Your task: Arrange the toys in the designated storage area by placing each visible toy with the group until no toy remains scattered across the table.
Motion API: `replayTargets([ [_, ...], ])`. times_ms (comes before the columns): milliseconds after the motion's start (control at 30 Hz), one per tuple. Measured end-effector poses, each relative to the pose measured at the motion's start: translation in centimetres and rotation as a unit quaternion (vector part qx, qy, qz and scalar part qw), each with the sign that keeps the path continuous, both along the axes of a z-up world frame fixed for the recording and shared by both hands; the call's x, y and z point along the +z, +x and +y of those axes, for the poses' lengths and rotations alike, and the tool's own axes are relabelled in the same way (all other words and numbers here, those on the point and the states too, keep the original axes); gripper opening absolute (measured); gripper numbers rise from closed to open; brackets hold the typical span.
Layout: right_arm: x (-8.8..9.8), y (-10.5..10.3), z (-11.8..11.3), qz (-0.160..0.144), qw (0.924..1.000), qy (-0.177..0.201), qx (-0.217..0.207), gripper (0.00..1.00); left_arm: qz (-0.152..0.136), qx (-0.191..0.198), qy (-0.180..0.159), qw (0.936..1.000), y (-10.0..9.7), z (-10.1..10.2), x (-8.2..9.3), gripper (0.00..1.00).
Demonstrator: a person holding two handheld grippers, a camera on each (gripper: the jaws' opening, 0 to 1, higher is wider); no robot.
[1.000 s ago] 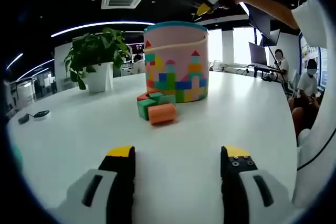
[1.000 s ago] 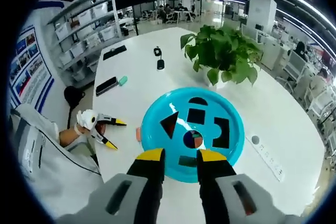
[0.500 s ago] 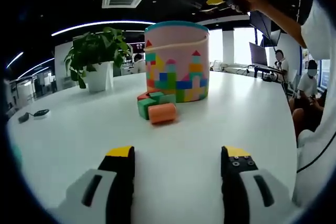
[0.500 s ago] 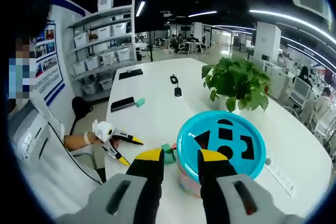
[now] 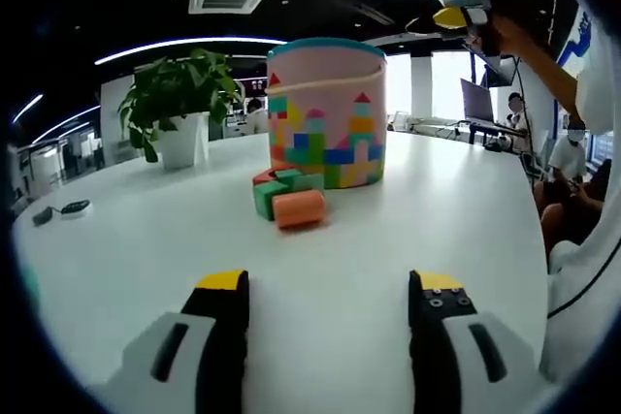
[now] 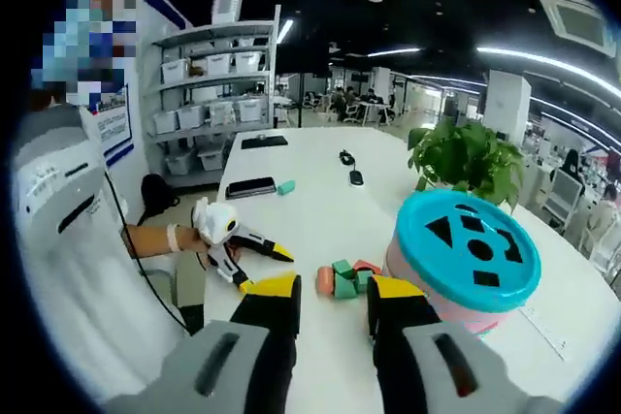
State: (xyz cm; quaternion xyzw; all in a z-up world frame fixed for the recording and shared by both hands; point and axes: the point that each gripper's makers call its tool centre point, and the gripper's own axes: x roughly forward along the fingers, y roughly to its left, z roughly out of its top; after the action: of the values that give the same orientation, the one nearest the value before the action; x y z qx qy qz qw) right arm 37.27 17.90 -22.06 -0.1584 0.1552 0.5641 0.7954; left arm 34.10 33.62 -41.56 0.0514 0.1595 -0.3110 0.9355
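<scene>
Left gripper (image 5: 328, 283) spread, empty, parked low on the surface (image 5: 456, 210), lined up on the blocks (image 5: 289, 199) frame centre, touching the sorter bucket (image 5: 327, 113). Right gripper (image 6: 332, 288) empty, narrow gap, held high; bucket lid (image 6: 468, 249) at right.

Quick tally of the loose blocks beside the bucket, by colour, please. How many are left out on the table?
Green blocks: 2
Orange cylinder block: 1
Red block: 1, partly hidden
Total: 4 loose blocks, clustered against the pink bucket on the white table.
</scene>
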Motion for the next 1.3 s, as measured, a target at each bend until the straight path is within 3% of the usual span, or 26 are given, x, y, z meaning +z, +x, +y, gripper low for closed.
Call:
replayTargets([
  [133, -3.1, -0.1, -0.1, 0.018, 0.9997, 0.006, -0.018, 0.3, 0.001, 0.001, -0.001, 1.0, 0.0, 0.0, 0.0, 0.69],
  [300, -7.5, 0.4, -0.1, 0.005, 0.9993, 0.0, -0.037, 0.31, 0.001, 0.001, -0.001, 1.0, 0.0, 0.0, 0.0, 0.69],
  [433, -10.5, 1.5, 0.8, -0.045, 0.9983, -0.007, -0.037, 0.3, 0.001, 0.001, -0.001, 1.0, 0.1, 0.0, 0.0, 0.69],
  [467, -11.2, 1.7, 1.4, -0.045, 0.9983, -0.002, -0.036, 0.3, 0.001, 0.001, -0.001, 1.0, 0.1, -0.1, 0.0, 0.69],
  [633, -12.4, 2.2, 3.6, -0.029, 0.9974, 0.055, -0.036, 0.31, 0.001, 0.001, -0.001, 1.0, 0.0, -0.1, 0.0, 0.69],
  [800, -13.8, 3.2, 4.4, -0.031, 0.9945, 0.085, -0.053, 0.31, 0.001, 0.001, -0.001, 1.0, 0.0, -0.1, 0.0, 0.69],
  [900, -13.8, 3.9, 4.7, -0.061, 0.9894, 0.114, -0.066, 0.33, 0.001, 0.001, -0.001, 1.0, 0.0, -0.1, 0.0, 0.69],
  [1167, -14.9, 3.4, 6.3, -0.064, 0.9859, 0.142, -0.063, 0.33, 0.001, 0.0, -0.002, 1.0, 0.0, -0.2, 0.0, 0.69],
  [1300, -15.3, 3.4, 6.8, -0.076, 0.9866, 0.133, -0.058, 0.31, 0.001, 0.0, -0.002, 1.0, 0.0, -0.2, 0.0, 0.69],
])
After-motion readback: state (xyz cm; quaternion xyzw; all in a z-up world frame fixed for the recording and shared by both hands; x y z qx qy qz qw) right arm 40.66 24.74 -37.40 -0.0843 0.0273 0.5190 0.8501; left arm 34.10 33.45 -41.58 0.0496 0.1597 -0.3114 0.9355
